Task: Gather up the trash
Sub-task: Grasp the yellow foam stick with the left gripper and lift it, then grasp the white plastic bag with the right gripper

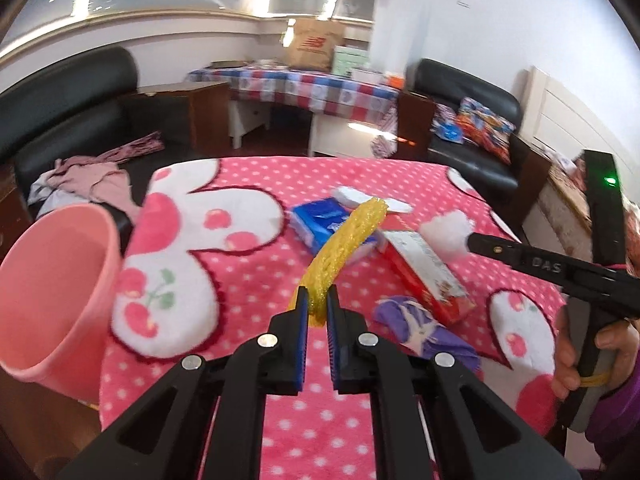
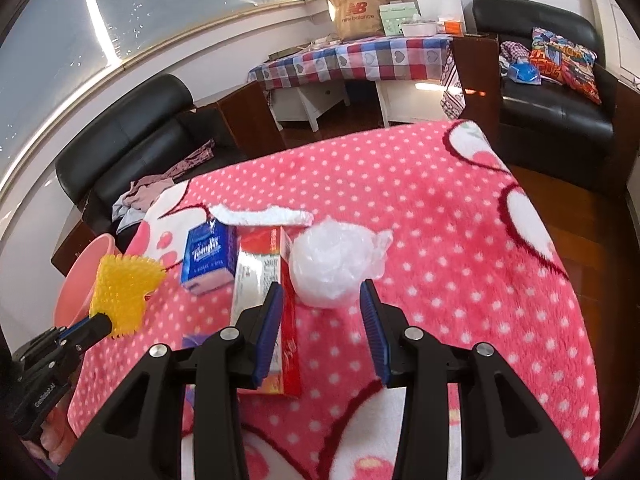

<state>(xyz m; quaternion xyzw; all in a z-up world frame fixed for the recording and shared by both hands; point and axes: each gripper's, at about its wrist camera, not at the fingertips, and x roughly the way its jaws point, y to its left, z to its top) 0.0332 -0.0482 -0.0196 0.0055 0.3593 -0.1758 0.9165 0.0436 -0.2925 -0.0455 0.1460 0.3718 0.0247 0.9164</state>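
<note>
My left gripper [image 1: 317, 308] is shut on a yellow foam net sleeve [image 1: 348, 240] and holds it above the pink dotted blanket [image 1: 256, 276]; it also shows in the right wrist view [image 2: 122, 296]. My right gripper [image 2: 322, 290] is open, its fingertips on either side of a crumpled clear plastic bag [image 2: 332, 260] lying on the blanket. A pink bin [image 1: 56, 292] stands at the table's left edge. A blue tissue pack [image 2: 208, 258], a red and white box [image 2: 266, 280], a white wrapper strip [image 2: 264, 216] and a purple wrapper [image 1: 424, 332] lie on the blanket.
A black sofa [image 2: 132, 132] with clothes on it stands behind the table at the left. A black armchair [image 2: 560, 92] with a colourful cushion is at the right. A checked-cloth table [image 2: 352, 60] with a paper bag stands at the back.
</note>
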